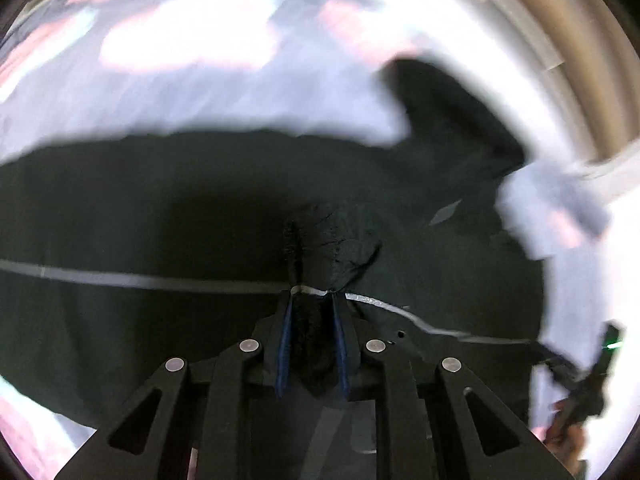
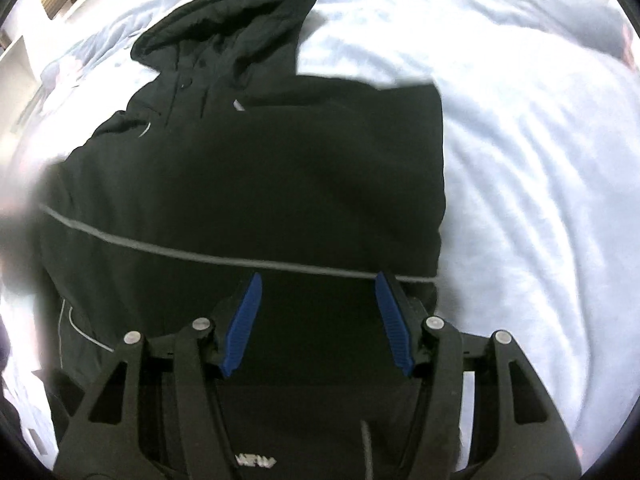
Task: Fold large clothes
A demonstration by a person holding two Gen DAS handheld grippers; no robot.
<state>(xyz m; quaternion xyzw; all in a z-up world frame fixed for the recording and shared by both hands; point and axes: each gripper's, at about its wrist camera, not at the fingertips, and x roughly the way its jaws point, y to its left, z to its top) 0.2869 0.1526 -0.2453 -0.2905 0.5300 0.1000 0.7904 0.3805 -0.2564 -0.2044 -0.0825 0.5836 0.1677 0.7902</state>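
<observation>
my left gripper (image 1: pixel 312 300) is nearly closed, pinching a bunch of the black jacket (image 1: pixel 200 208) right at its grey stripe (image 1: pixel 140 280). my right gripper (image 2: pixel 318 284) hangs half open above the same stripe, nothing between the blue pads (image 2: pixel 244 320), so left has the only grip. jacket lies flat on the pale bedsheet (image 2: pixel 520 160), long axis running away from me, hood (image 2: pixel 224 32) at the far end. i reckon the fold goes toward the hood.
</observation>
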